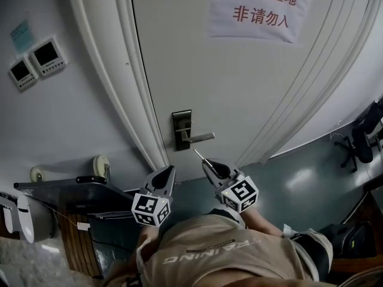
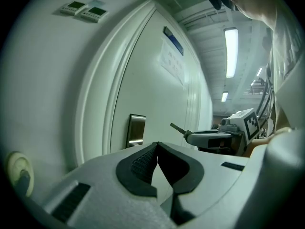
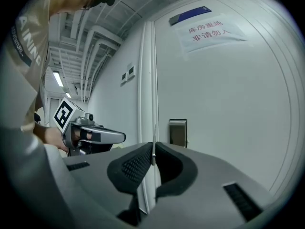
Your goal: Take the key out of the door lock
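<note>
While your right gripper sits low in front of the door, its dark padded jaws are pinched on the thin silver metal key, and the blade pokes out past the tips, clear of the lock. Check the head view: the key's point aims up at the dark rectangular metal lock plate, near it but not touching, just under the silver lever handle that sticks out to the right of the plate. That lever is the closest thing to the key's tip. From the right gripper view the key stands as a narrow upright sliver between the pads, with the plate beyond it and slightly to the right. Your left gripper rides beside the right one, a little lower and to the left, its jaws brought together at the tips and holding nothing, aimed toward the pale door frame mouldings. Around you, the big white door carries a white paper notice with red characters up high. Two small white wall control panels hang on the grey wall to the left. A dark flat-topped cart stands at your left side, and a black office chair waits far right on the blue-grey floor.
</note>
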`<move>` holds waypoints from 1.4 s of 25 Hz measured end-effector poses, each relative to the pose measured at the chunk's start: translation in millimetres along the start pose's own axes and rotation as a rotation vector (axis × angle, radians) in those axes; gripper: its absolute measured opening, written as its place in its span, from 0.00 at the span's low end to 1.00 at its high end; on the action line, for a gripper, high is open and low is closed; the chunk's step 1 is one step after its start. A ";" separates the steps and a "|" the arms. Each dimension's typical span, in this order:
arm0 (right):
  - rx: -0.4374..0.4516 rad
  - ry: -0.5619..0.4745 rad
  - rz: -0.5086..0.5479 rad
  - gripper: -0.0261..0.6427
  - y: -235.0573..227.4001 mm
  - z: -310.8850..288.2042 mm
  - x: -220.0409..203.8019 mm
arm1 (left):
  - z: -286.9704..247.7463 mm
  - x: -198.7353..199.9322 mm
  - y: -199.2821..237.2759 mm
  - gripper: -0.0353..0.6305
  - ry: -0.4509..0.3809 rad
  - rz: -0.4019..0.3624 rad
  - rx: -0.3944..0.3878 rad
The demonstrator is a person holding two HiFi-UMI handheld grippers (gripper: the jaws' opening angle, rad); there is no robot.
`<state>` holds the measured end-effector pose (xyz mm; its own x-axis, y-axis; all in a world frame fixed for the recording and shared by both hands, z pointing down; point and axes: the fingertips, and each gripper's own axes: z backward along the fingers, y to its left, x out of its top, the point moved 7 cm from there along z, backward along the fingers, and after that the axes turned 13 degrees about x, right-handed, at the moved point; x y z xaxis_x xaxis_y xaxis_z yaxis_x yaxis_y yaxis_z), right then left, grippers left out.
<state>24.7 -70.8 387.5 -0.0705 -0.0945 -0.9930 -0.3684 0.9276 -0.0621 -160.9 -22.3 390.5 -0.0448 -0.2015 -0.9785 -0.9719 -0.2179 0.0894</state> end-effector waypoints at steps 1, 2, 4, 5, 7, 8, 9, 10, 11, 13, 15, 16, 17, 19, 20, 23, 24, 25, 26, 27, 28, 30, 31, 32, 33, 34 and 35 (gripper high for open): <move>0.007 0.000 -0.006 0.07 3.1 -3.6 -1.8 | 4.8 -1.1 0.7 0.06 -0.001 0.003 -0.001; 0.016 0.000 -0.010 0.07 7.2 -7.6 -3.1 | 10.9 -2.8 1.7 0.06 -0.001 0.007 0.000; 0.035 0.007 -0.005 0.07 16.7 -15.7 -5.6 | 23.9 -9.4 5.6 0.06 0.001 0.017 0.008; 0.045 0.013 0.001 0.07 21.1 -20.1 -6.9 | 29.3 -13.5 8.9 0.06 0.004 0.017 0.014; 0.063 0.017 0.010 0.07 29.8 -29.1 -8.4 | 38.7 -20.6 16.6 0.06 0.005 0.005 0.021; 0.067 0.016 0.011 0.07 34.7 -32.9 -9.5 | 43.6 -23.3 20.7 0.06 0.003 0.000 0.025; 0.069 0.016 0.011 0.07 39.5 -36.5 -11.2 | 48.5 -25.2 25.0 0.06 0.001 -0.002 0.031; 0.068 0.018 0.010 0.07 43.8 -39.8 -13.5 | 52.8 -26.3 29.6 0.06 -0.002 -0.003 0.039; 0.066 0.022 0.006 0.07 47.5 -42.9 -15.9 | 56.3 -27.1 34.4 0.06 -0.005 -0.002 0.048; 0.061 0.029 -0.007 0.07 54.2 -47.4 -18.5 | 61.1 -29.5 43.2 0.06 -0.008 0.010 0.061; 0.048 0.031 -0.010 0.07 59.3 -48.9 -18.0 | 62.2 -34.2 49.7 0.06 -0.001 0.029 0.057; 0.038 0.032 -0.006 0.07 60.9 -48.6 -17.7 | 61.2 -36.7 51.9 0.06 0.006 0.037 0.048; 0.026 0.035 -0.002 0.07 61.8 -47.6 -17.8 | 59.3 -39.0 53.3 0.06 0.013 0.042 0.035; 0.002 0.049 0.002 0.07 61.0 -44.2 -21.4 | 53.4 -41.8 53.8 0.06 0.024 0.045 0.005; -0.009 0.056 -0.001 0.07 58.9 -42.0 -24.6 | 49.3 -41.5 53.2 0.06 0.024 0.042 -0.005; -0.032 0.076 -0.012 0.07 53.7 -28.4 -32.7 | 39.5 -35.7 44.6 0.06 0.000 0.035 -0.020; -0.038 0.082 -0.007 0.07 52.7 -23.4 -33.4 | 37.8 -33.8 40.7 0.06 -0.010 0.037 -0.022; -0.043 0.084 0.000 0.07 51.1 -20.4 -33.2 | 36.3 -32.6 37.6 0.06 -0.017 0.040 -0.023; -0.047 0.081 0.003 0.07 48.5 -19.4 -33.2 | 34.5 -32.7 35.3 0.06 -0.018 0.042 -0.025; -0.049 0.077 0.000 0.07 45.1 -20.1 -34.0 | 32.1 -34.3 32.9 0.06 -0.008 0.043 -0.031; -0.047 0.072 -0.007 0.07 41.9 -21.8 -35.1 | 29.9 -36.8 30.0 0.06 0.010 0.043 -0.040; -0.025 0.065 -0.013 0.07 40.5 -27.5 -35.5 | 29.8 -41.9 22.9 0.06 0.053 0.041 -0.057; -0.004 0.059 -0.009 0.07 42.9 -30.3 -33.3 | 32.2 -43.8 19.9 0.06 0.070 0.041 -0.057; 0.018 0.051 0.000 0.07 45.6 -31.8 -29.2 | 34.6 -45.3 17.6 0.06 0.084 0.043 -0.051; 0.034 0.042 0.011 0.07 47.0 -31.5 -23.9 | 35.4 -46.3 16.1 0.06 0.095 0.046 -0.041; 0.040 0.031 0.022 0.07 45.6 -29.0 -18.5 | 33.8 -46.2 15.0 0.06 0.105 0.046 -0.029; 0.034 0.020 0.031 0.07 41.5 -24.0 -13.8 | 30.7 -44.5 13.0 0.06 0.111 0.043 -0.018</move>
<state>-11.9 -39.6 401.0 -0.1003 -0.0728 -0.9923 -0.3339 0.9419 -0.0354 -178.7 13.2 429.5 -0.0594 -0.3155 -0.9471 -0.9652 -0.2240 0.1352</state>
